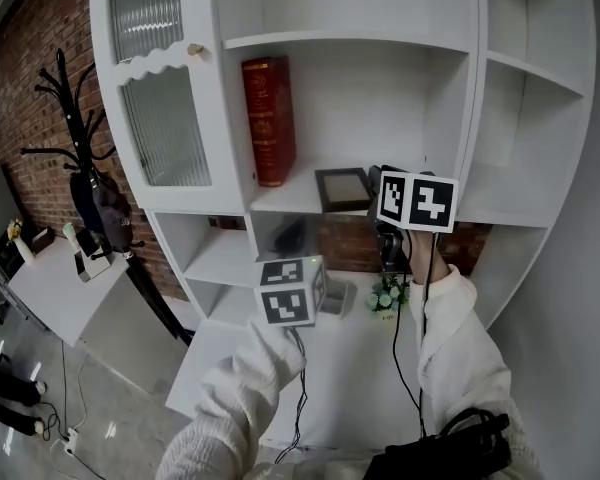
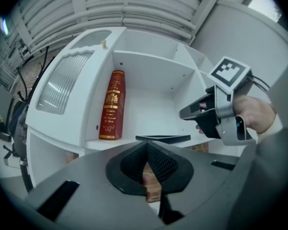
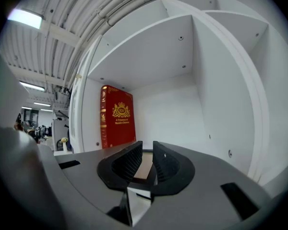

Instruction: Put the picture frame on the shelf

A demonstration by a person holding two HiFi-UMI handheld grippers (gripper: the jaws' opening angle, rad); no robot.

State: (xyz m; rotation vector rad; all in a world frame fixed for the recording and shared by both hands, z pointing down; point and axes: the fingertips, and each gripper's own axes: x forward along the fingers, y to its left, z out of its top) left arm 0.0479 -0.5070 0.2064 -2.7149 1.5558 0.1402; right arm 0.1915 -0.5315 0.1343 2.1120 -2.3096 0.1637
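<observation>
Most of the job looks done: the picture frame (image 1: 343, 189) lies flat on the white shelf (image 1: 295, 198), near a red book (image 1: 268, 118). My right tongs (image 3: 144, 163) stand slightly apart, gripping nothing, just beside the frame; my left tongs (image 2: 146, 163) are together, empty. A brick wall (image 1: 30, 118) stands to the left.
</observation>
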